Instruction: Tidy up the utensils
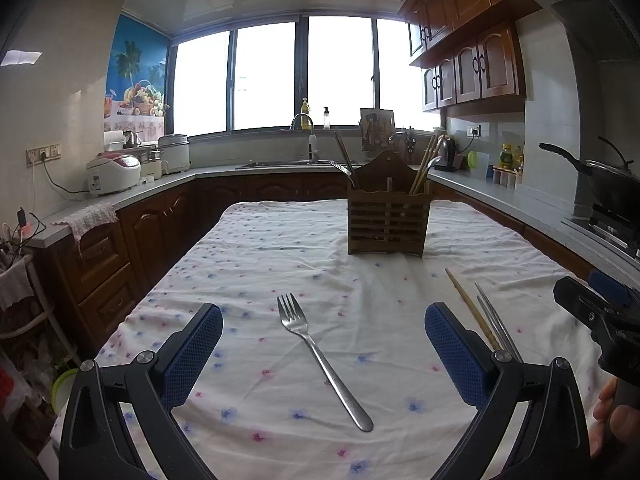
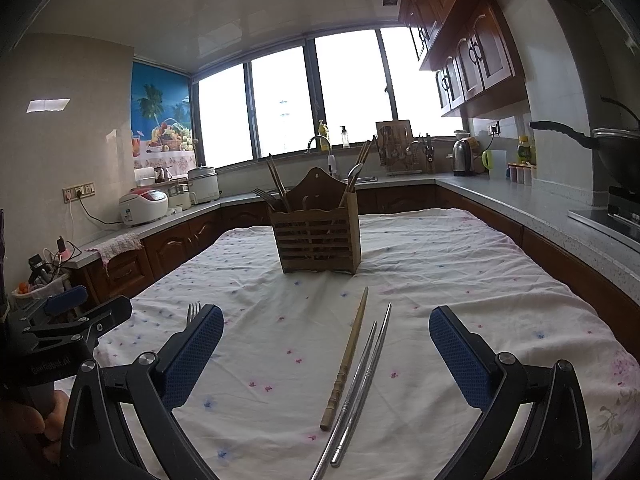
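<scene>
A steel fork (image 1: 320,356) lies on the flowered tablecloth (image 1: 260,248), tines pointing away, between the spread fingers of my open left gripper (image 1: 322,344). A wooden chopstick (image 2: 347,356) and a pair of metal chopsticks (image 2: 362,380) lie side by side between the fingers of my open right gripper (image 2: 326,346). The same chopsticks (image 1: 480,312) show at the right of the left wrist view. A slatted wooden utensil holder (image 1: 387,216) (image 2: 316,236) stands further back on the table, with chopsticks, a fork and a spoon standing in it. Only the fork's tines (image 2: 193,312) show in the right wrist view.
Kitchen counters with wooden cabinets ring the table. A rice cooker (image 1: 114,172) sits on the left counter, a sink and tap (image 1: 304,124) under the window, a wok (image 1: 612,184) on the stove at right. A hand holding the other gripper (image 1: 600,312) shows at the right edge.
</scene>
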Action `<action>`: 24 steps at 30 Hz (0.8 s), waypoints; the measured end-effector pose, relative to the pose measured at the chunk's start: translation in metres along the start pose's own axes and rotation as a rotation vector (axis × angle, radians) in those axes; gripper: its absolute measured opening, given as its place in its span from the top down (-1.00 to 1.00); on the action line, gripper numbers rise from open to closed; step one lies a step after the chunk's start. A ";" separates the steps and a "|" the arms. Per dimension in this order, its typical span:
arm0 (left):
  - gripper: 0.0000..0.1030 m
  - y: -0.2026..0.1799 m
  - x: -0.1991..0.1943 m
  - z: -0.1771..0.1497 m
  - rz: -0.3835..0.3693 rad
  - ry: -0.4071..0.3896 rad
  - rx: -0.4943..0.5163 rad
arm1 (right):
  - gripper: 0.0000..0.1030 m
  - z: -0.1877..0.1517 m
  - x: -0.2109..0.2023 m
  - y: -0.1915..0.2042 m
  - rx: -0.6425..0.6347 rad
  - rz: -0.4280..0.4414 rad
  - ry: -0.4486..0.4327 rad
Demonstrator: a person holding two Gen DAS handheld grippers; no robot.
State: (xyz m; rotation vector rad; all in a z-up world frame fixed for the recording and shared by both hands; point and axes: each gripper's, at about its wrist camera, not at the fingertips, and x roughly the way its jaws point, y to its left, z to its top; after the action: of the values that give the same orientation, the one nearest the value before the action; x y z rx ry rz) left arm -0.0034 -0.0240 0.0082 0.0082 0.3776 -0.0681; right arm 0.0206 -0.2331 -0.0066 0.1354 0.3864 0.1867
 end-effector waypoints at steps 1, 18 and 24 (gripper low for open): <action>-0.98 0.000 0.000 0.000 0.001 0.000 0.001 | -1.00 0.000 0.000 0.000 -0.001 -0.001 0.000; -0.98 -0.001 0.000 -0.001 0.000 -0.003 0.003 | -1.00 0.000 0.000 0.000 0.001 0.000 0.001; -0.99 -0.002 -0.001 0.000 0.001 -0.005 0.004 | -1.00 0.000 0.000 0.000 0.001 -0.001 0.000</action>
State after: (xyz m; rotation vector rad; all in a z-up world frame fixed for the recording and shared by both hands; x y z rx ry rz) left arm -0.0045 -0.0255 0.0082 0.0118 0.3726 -0.0681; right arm 0.0204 -0.2332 -0.0062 0.1363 0.3862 0.1859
